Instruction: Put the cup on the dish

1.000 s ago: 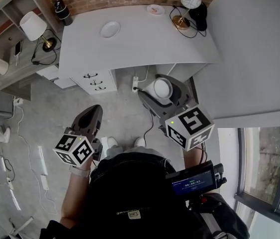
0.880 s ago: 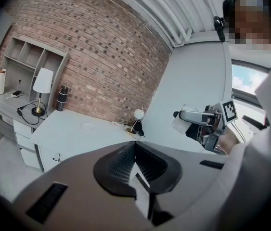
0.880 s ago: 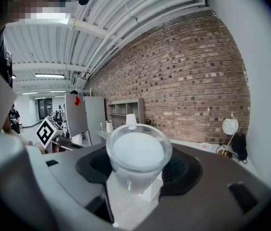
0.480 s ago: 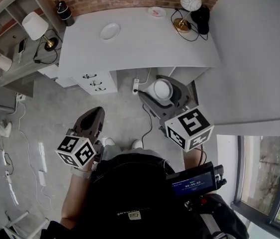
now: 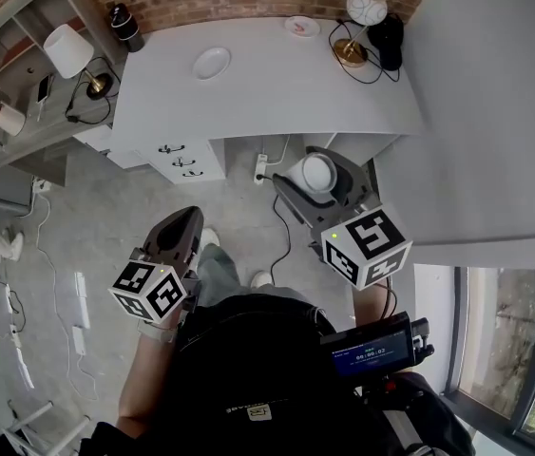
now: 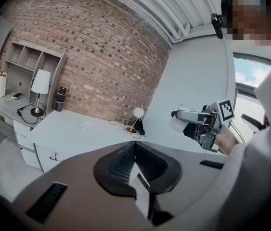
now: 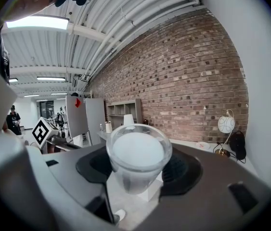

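Observation:
A clear plastic cup (image 5: 317,172) sits upright between the jaws of my right gripper (image 5: 315,180), held over the floor in front of the white desk (image 5: 277,84). In the right gripper view the cup (image 7: 137,158) fills the middle, and the right gripper (image 7: 137,172) is shut on it. A white dish (image 5: 211,62) lies on the desk's far left part, and it also shows small in the left gripper view as the dish (image 6: 85,126). My left gripper (image 5: 183,220) hangs low at the left, shut and holding nothing. Its jaws meet at the left gripper (image 6: 135,150).
A second small dish (image 5: 301,27), a gold globe lamp (image 5: 362,12) and a black object (image 5: 388,31) stand at the desk's back right. A black bottle (image 5: 124,25) is at the back left. Drawers (image 5: 186,155) sit under the desk, a grey wall (image 5: 495,112) at the right.
The person's left leg has stepped forward toward the desk. Both grippers have shifted only slightly, and the cup stays in the right gripper.

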`<state>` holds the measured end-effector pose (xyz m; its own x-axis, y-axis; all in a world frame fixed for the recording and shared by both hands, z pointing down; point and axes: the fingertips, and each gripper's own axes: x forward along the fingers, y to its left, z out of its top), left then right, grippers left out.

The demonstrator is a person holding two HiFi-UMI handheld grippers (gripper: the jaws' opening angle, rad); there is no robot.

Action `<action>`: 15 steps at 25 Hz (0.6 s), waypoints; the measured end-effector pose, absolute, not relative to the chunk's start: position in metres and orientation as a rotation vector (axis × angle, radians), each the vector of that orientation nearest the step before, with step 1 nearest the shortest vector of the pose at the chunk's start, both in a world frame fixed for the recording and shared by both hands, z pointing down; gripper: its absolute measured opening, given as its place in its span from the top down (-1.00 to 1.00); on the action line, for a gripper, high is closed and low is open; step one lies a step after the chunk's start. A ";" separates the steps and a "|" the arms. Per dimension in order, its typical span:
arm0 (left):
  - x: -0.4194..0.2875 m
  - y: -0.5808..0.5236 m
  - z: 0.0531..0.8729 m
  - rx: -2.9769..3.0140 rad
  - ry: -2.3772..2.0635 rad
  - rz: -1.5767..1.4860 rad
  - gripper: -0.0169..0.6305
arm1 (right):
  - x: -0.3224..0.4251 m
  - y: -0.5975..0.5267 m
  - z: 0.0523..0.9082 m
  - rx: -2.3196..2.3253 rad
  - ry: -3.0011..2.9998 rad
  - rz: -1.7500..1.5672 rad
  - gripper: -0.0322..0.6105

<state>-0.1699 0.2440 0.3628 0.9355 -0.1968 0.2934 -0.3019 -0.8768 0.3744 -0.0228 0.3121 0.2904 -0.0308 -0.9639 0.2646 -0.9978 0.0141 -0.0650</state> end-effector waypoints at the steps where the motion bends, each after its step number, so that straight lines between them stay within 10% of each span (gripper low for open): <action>1: -0.168 0.243 0.363 2.669 -0.356 0.344 0.93 | -0.021 0.311 0.291 2.085 -2.124 0.350 0.05; 15: -0.135 0.154 0.366 2.661 -0.308 0.336 0.93 | 0.020 0.243 0.295 2.174 -2.025 0.389 0.06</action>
<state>-0.1353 0.1545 0.3658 0.9456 -0.1611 0.2826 -0.2677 -0.8791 0.3944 0.0201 0.2429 0.2947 0.0580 -0.9567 0.2853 -0.9943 -0.0809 -0.0694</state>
